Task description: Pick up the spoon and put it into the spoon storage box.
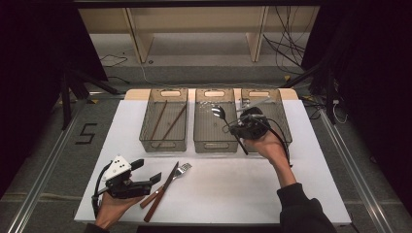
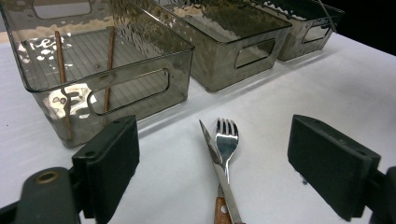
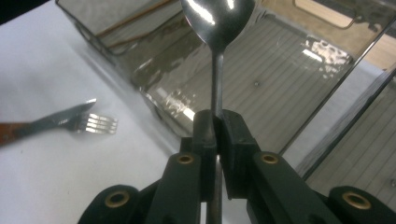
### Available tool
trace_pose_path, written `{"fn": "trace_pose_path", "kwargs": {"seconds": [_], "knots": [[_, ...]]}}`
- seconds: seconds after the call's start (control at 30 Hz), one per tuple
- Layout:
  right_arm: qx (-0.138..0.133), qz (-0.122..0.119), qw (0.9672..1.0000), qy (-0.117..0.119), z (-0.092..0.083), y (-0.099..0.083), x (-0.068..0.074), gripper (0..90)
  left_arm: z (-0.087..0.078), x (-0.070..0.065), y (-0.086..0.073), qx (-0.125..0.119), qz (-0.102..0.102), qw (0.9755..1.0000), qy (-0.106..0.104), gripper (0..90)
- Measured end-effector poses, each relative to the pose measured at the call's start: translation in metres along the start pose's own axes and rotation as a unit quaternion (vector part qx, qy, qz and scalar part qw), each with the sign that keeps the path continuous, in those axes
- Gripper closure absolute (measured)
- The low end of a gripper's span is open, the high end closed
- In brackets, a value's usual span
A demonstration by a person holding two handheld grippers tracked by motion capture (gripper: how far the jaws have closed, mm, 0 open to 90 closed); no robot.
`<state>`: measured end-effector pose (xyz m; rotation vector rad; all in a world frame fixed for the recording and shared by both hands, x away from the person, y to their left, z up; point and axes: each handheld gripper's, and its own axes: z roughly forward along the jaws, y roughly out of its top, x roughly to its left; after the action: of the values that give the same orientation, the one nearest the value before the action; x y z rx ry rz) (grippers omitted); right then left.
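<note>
Sorting cutlery into three clear bins, by the look of it, and roughly midway. Already filed: two brown chopsticks point(image 1: 165, 121) in the left bin point(image 1: 163, 143), crossed on its ribbed floor. In hand: a spoon point(image 1: 219, 113), pinched by its slim handle in the right tongs point(image 3: 217, 122), carried above the middle bin point(image 1: 213, 144), bowl forward over the bin's bare floor, dark handle end trailing back toward the near wall. Not yet released, so this step counts as unfinished. Right bin point(image 1: 284, 127) partly hidden behind the hand; something slender and pale near its far end, too unclear to name.

Still to do: a fork point(image 2: 226, 140) and a wooden-handled knife point(image 2: 219, 158) lying touching, side by side on the white counter point(image 1: 233, 189), just in front of the left tongs point(image 2: 212, 168), which stand wide apart and hold nothing.

Spoon itself: polished steel, oval bowl mirror-bright with highlights, narrow straight neck, upright between the pads in the right gripper view. Smooth and thin, likely to swivel if gripped loosely.
</note>
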<state>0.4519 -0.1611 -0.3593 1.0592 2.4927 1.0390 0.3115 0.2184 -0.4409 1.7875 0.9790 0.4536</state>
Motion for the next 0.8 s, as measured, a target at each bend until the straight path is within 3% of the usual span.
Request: {"fn": "trace_pose_path", "kwargs": {"seconds": [0.33, 0.8], "knots": [[-0.01, 0.017, 0.9998, -0.005, 0.012, 0.027, -0.005, 85.6, 0.0, 0.0, 0.0, -0.001, -0.001, 1.0, -0.001, 15.8], [-0.015, 0.053, 0.9983, -0.015, 0.03, 0.04, -0.02, 85.5, 0.001, 0.0, 0.0, 0.003, 0.001, 1.0, -0.004, 15.8]]}}
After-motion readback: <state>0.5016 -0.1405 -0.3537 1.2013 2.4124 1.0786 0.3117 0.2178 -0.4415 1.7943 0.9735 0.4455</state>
